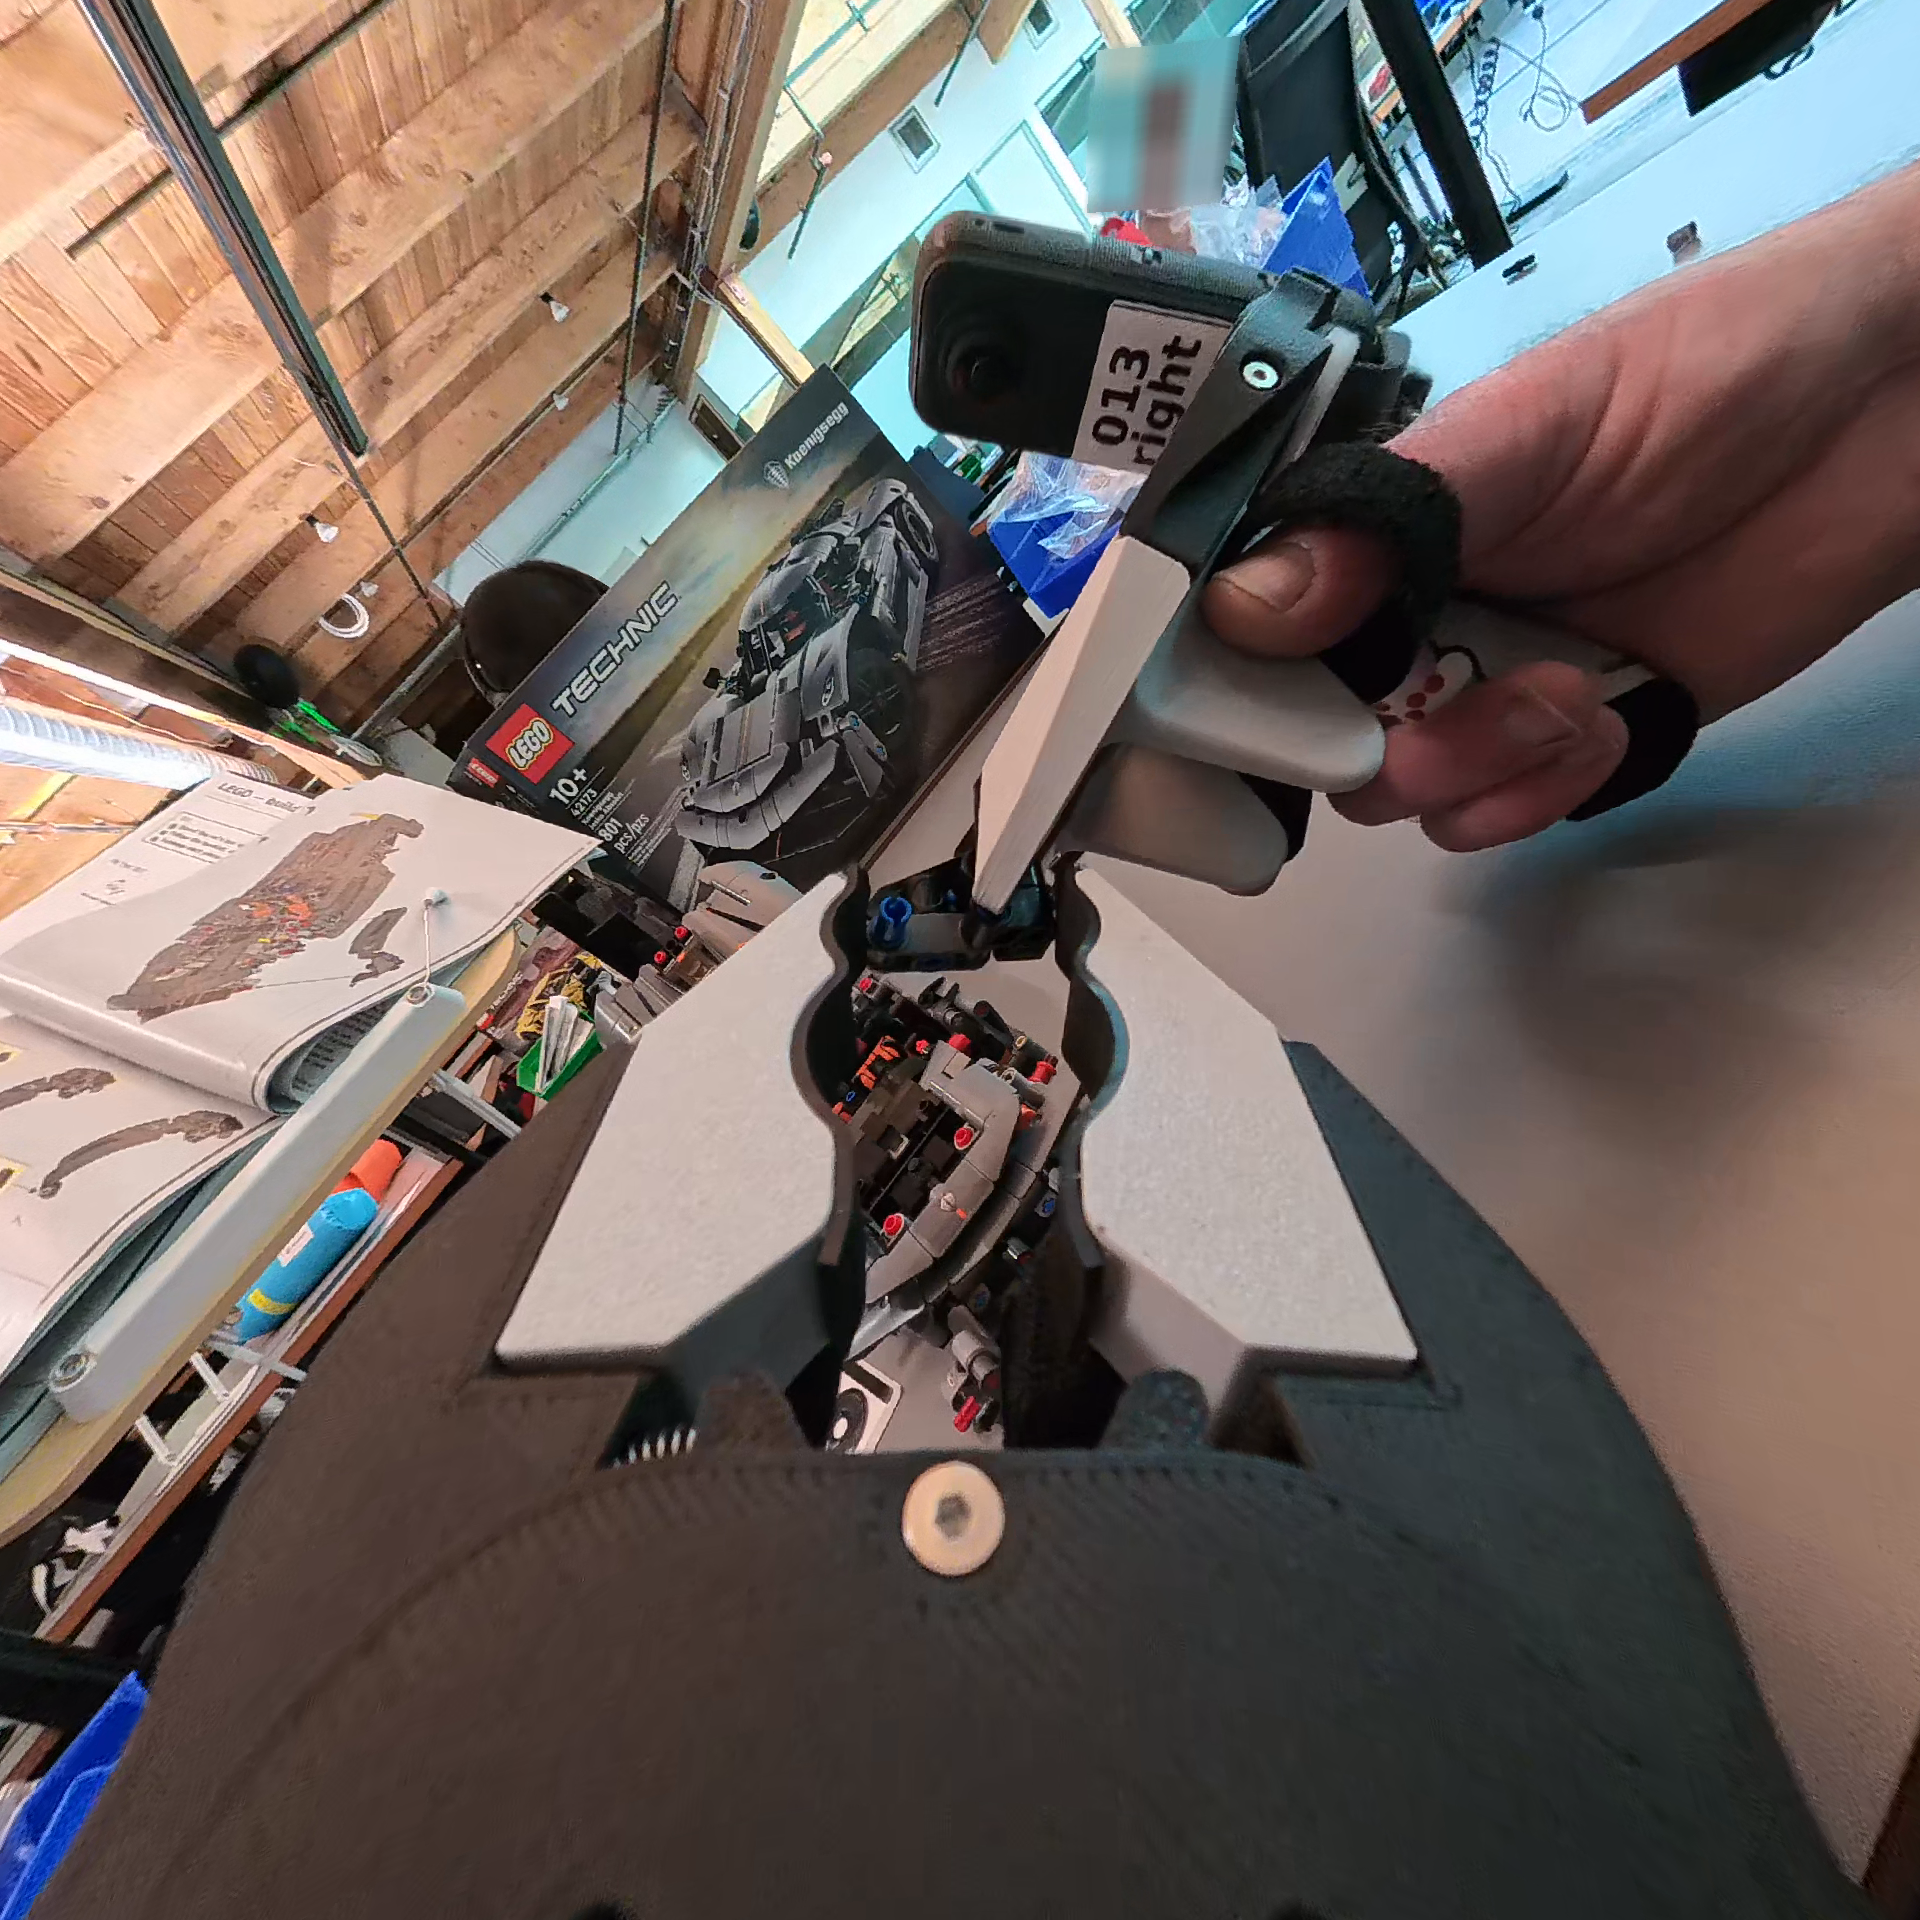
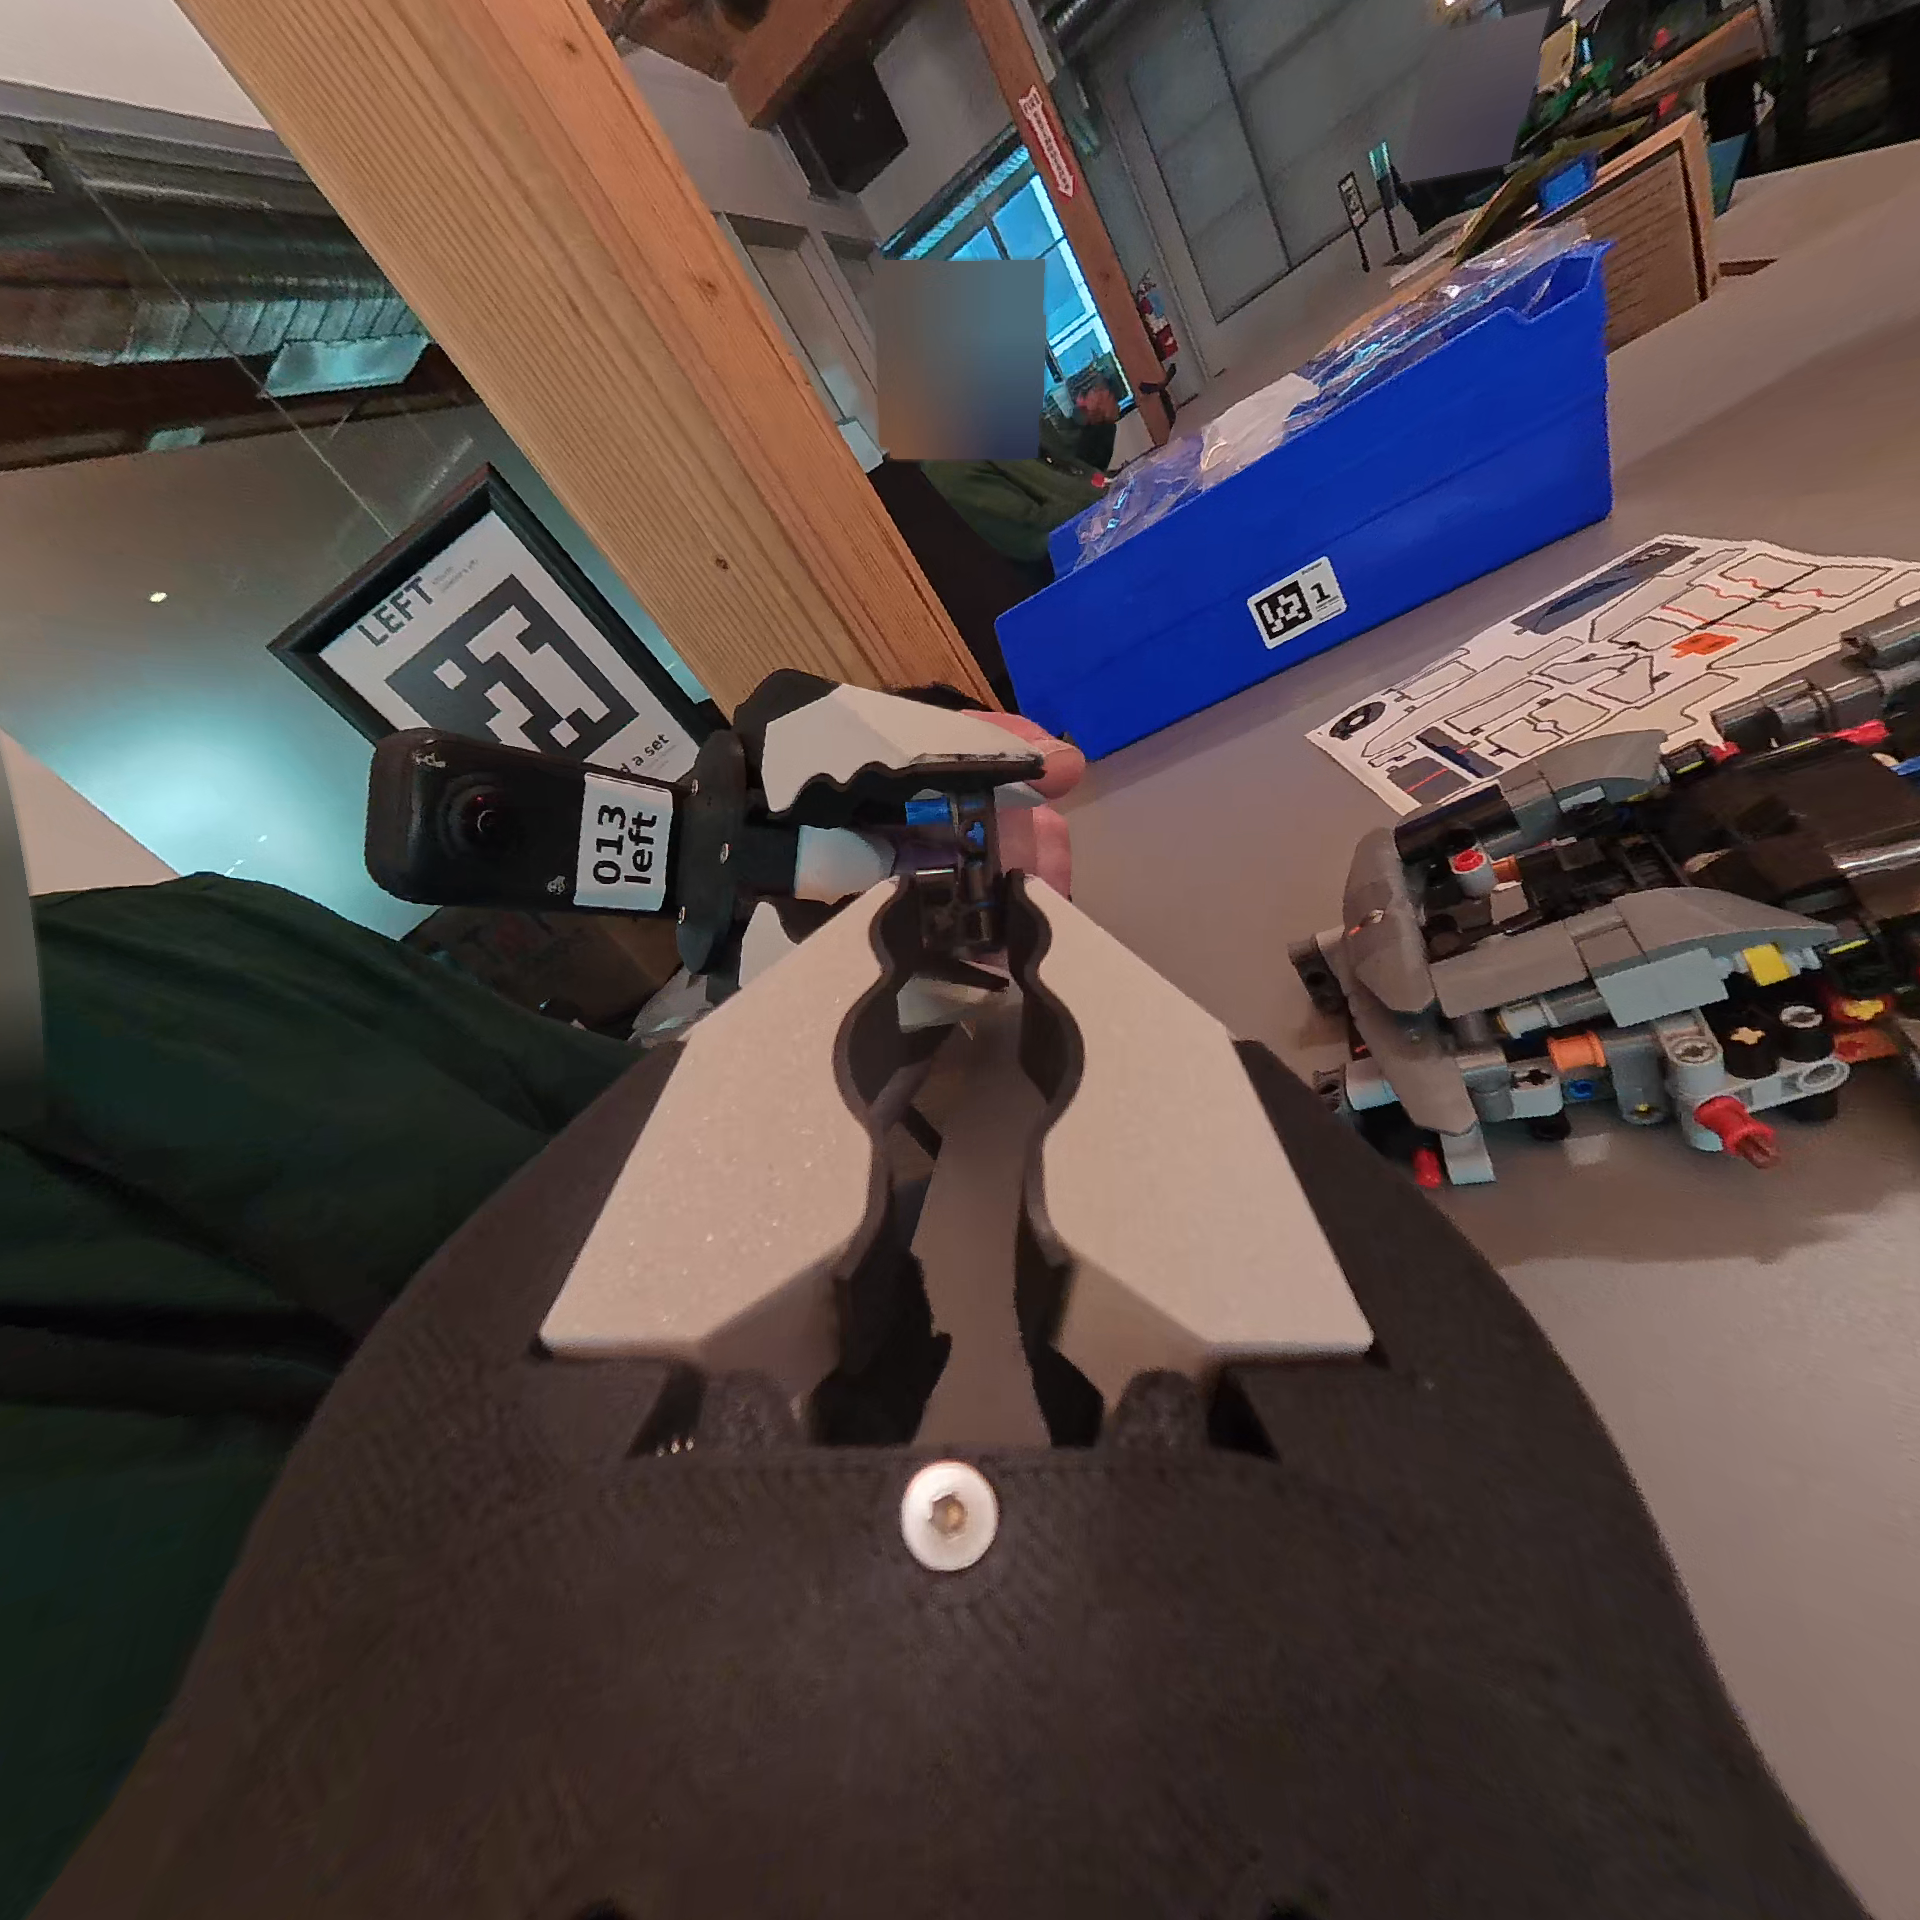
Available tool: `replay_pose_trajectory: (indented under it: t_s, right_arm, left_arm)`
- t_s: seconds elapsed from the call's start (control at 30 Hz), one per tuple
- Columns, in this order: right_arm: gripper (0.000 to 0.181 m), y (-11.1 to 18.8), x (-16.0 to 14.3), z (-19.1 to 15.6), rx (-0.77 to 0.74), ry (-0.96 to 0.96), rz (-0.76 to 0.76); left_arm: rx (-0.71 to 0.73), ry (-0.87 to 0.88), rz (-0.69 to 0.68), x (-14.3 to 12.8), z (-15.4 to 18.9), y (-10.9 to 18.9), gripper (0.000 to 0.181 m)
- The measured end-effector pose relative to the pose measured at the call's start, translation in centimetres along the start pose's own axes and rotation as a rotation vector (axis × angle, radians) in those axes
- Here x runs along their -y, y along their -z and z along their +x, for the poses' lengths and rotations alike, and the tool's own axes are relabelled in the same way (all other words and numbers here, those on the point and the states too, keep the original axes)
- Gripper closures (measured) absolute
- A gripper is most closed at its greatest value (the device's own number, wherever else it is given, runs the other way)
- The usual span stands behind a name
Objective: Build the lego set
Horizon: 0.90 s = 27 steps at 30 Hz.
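Note:
A small black Lego subassembly with blue pins [image 1: 925, 930] is held in the air between both grippers. My left gripper [image 1: 961, 909] is shut on it from below. The right gripper's grey finger [image 1: 1070, 707] comes down from the upper right onto the same piece. In the right wrist view my right gripper [image 2: 958, 896] is shut on the subassembly [image 2: 951, 831], and the left gripper's fingers [image 2: 914, 743] clamp it from the left. The partly built grey and black Lego car [image 2: 1558, 987] lies on the grey table [image 2: 1558, 1403] to the right, and shows between my left fingers [image 1: 935, 1122].
The Lego box [image 1: 727, 665] stands behind, with an open instruction booklet [image 1: 291, 935] on a stand to its left. A blue bin of plastic bags [image 2: 1330, 540] and a sticker sheet [image 2: 1621, 644] lie beyond the car. A wooden post [image 2: 623, 364] rises behind. Less than 4 cm separates the two grippers' tips.

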State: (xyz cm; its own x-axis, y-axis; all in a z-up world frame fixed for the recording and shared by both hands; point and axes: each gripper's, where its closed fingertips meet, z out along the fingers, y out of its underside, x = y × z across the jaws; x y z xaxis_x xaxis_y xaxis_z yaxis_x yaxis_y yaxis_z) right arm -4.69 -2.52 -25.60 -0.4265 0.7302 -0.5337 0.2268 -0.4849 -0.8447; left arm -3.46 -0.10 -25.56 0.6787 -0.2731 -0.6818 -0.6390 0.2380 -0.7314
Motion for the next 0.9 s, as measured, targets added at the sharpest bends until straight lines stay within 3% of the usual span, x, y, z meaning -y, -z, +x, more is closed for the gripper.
replay_pose_trajectory:
  t_s: [0.2,0.43,0.67,0.9]
  right_arm:
    - [0.165,0.2,0.3,0.2,-0.022,0.015,0.015]
    - [0.156,1.5,1.9,0.8,-0.146,0.109,0.080]
    - [0.151,1.6,2.4,0.7,-0.373,0.336,0.006]
    - [0.150,1.2,2.2,0.7,-0.448,0.373,-0.040]
  left_arm:
    - [0.013,0.001,-0.001,0.1,-0.4,-0.1,0.148]
    - [0.042,0.025,-0.010,0.0,-1.6,-0.2,0.148]
    - [0.058,0.010,-0.010,0.4,-2.2,-0.3,0.148]
    - [0.060,-0.028,-0.030,0.3,-1.9,-0.7,0.148]
